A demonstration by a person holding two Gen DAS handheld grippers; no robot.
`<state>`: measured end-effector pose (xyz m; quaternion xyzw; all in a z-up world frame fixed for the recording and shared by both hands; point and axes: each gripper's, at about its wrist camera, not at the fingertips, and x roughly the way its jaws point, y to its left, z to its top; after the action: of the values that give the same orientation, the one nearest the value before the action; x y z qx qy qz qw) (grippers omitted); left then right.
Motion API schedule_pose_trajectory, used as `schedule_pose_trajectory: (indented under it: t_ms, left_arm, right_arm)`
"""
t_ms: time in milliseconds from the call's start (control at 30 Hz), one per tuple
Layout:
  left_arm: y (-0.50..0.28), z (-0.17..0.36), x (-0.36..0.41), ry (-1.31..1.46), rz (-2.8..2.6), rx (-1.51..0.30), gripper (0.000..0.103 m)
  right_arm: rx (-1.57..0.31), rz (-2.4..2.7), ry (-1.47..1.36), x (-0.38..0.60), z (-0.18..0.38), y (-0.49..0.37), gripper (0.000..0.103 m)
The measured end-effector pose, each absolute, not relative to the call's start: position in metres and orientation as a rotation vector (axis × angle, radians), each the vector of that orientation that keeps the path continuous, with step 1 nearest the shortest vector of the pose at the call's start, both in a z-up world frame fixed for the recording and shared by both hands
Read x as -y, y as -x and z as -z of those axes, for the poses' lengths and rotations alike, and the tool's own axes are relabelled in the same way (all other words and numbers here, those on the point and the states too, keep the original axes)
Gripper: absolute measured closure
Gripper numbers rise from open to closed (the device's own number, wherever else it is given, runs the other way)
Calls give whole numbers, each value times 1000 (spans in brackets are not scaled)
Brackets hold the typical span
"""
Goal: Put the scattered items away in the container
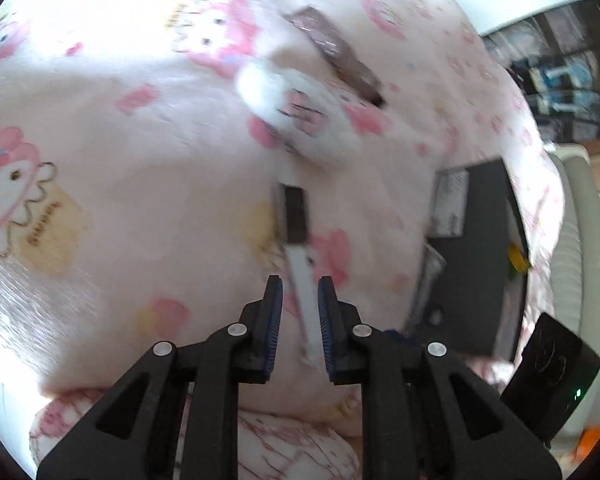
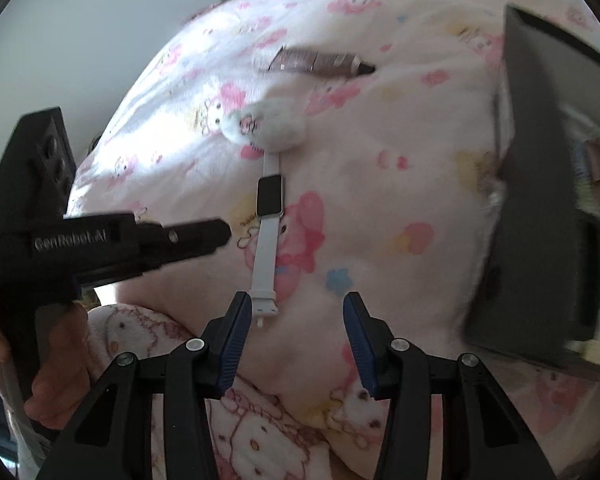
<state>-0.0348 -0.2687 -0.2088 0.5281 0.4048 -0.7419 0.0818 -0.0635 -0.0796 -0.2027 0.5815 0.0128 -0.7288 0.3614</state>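
A fitness band with a black screen and a white strap lies flat on the bedcover. Beyond it sit a white fluffy item and a brown tube. A dark grey container stands to the right. My left gripper hovers over the strap's near end, jaws slightly apart, pads not touching the strap. My right gripper is open, its left finger beside the strap's buckle end, and holds nothing.
Everything rests on a soft pink cartoon-print bedcover. A hand holds the left gripper's handle. A small yellow object shows inside the container. A patterned fabric fold lies near the bottom edge.
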Motion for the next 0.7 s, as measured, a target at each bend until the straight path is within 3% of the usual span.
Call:
schedule_pose_trajectory:
  t_ms: [100,267,367,700]
  left_arm:
    - [40,222,275,-1586,2178,-1279,87]
    - [42,229,267,-1639,2168,-1193,87]
    - [42,229,262,-1646,2170,-1185,87]
    - [43,222,228,-1699,2224,-1152,87]
  right_arm:
    - [-30,1843,-1496,94,214,69,60]
    - [-24,1743,-1547,119,244,74,62]
    - [-43,1753,-1540,120,249,69,87]
    - [-40,1848,-1452,68,203,44,87]
